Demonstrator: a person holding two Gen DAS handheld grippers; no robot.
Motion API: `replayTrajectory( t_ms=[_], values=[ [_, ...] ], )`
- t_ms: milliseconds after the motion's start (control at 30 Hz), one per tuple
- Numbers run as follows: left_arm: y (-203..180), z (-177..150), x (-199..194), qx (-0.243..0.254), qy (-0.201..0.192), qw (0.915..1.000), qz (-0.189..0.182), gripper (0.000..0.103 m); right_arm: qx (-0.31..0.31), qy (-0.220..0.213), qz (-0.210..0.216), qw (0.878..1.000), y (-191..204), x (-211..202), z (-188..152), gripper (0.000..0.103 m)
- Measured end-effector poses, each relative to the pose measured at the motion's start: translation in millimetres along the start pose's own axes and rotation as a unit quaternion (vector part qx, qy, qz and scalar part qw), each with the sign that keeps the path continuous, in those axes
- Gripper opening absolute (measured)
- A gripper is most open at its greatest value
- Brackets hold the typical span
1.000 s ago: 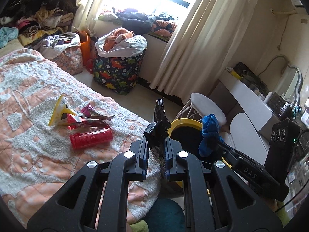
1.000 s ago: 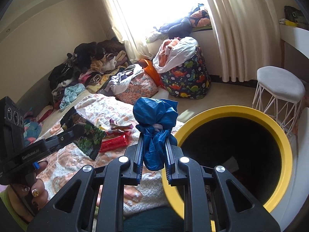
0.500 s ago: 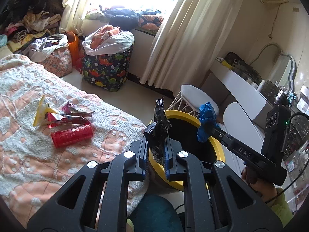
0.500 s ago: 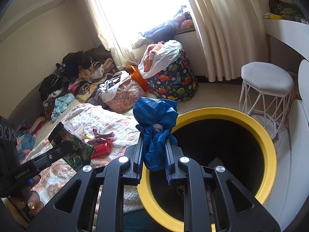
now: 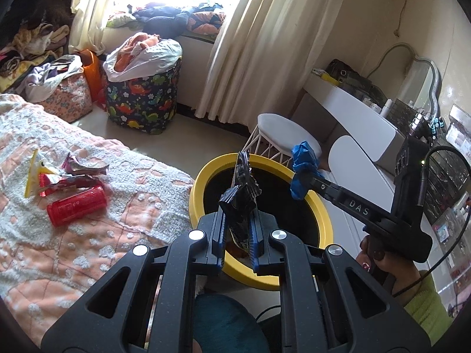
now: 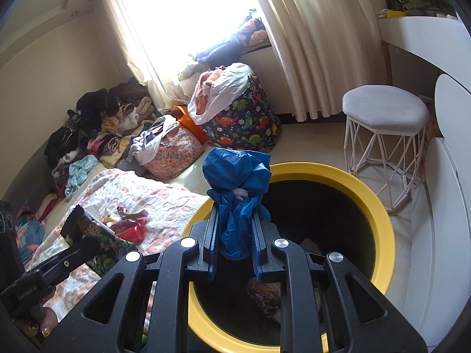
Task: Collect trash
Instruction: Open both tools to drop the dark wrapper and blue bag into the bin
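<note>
My left gripper (image 5: 238, 216) is shut on a dark crumpled snack wrapper (image 5: 243, 188), held over the near rim of the yellow trash bin (image 5: 197, 182). My right gripper (image 6: 234, 220) is shut on a blue crumpled plastic bag (image 6: 237, 173), above the bin's (image 6: 379, 206) dark opening. In the left wrist view the right gripper (image 5: 303, 181) reaches over the bin from the right with the blue bag (image 5: 304, 158). The right wrist view shows the left gripper (image 6: 88, 242) at the lower left with its wrapper (image 6: 97, 235). On the bed lie a red can (image 5: 77, 205), a yellow wrapper (image 5: 32, 173) and red wrappers (image 5: 79, 173).
The bed (image 5: 88, 235) with a pink and white cover fills the left. A white stool (image 6: 385, 114) stands behind the bin, a white desk (image 5: 353, 111) to the right. A dinosaur-print laundry bag (image 5: 144, 100), piled clothes (image 6: 97, 129) and curtains (image 5: 250, 44) line the window wall.
Both grippers have swung right from the bed toward the yellow bin, which now lies right below them. Each still holds its piece of trash.
</note>
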State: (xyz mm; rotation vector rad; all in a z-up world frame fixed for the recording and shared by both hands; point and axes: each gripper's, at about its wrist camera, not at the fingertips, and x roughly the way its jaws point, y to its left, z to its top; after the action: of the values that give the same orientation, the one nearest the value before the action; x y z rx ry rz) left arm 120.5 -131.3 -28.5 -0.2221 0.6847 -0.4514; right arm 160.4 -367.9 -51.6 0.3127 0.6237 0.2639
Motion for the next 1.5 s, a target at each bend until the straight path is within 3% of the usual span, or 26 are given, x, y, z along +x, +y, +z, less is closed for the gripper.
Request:
replayTrajectory(
  t_ms=[1233, 1500],
  values=[
    [-38, -21, 98, 0.051, 0.094, 0.9937, -0.032, 0.008, 0.072, 0.037, -0.031, 0.996, -57, 19, -12, 0.021],
    [-39, -20, 114, 0.05, 0.101, 0.9934, -0.022, 0.009, 0.086, 0.038, -0.03, 0.995, -65, 20, -13, 0.04]
  ],
)
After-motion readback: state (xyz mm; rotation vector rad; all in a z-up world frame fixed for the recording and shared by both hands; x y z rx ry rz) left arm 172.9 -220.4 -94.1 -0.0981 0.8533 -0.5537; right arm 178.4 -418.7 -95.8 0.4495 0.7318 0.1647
